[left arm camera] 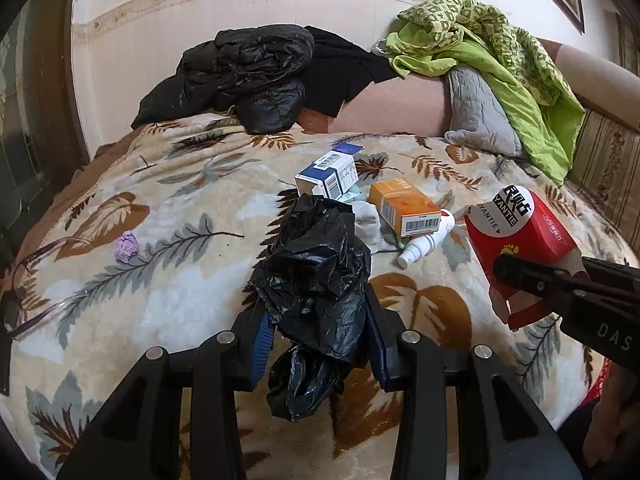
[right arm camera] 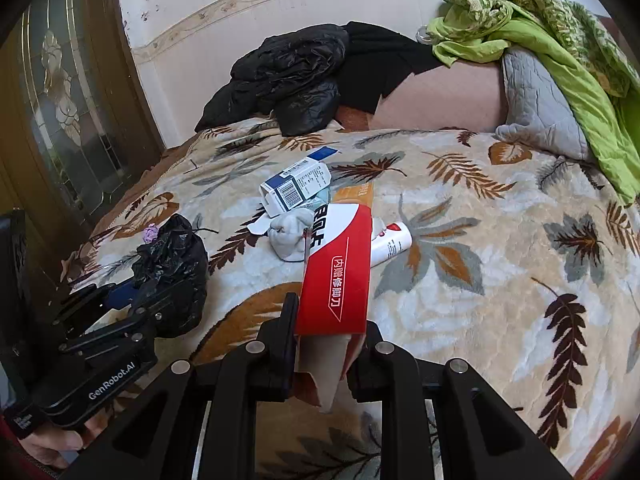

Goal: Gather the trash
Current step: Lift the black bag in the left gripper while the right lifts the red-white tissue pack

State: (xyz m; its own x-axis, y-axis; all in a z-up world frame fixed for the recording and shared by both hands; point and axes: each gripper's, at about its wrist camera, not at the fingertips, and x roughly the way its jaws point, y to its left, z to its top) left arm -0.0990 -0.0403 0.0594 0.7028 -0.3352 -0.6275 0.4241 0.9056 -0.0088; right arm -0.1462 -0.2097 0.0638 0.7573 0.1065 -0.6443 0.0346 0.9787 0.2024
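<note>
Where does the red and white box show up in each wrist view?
Left wrist: the red and white box is at the right edge, clamped by the right gripper above the blanket.
Right wrist: it stands at centre, rising from between the pads.
Shared landmark: the blue and white carton lying on the leaf-print blanket beyond it.

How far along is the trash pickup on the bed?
Done: nothing visibly bagged yet. In hand: left gripper holds the black trash bag; right gripper is clamped on the red box, lifted off the blanket. Left: blue-white box, orange box, white spray bottle, purple wad.
</note>
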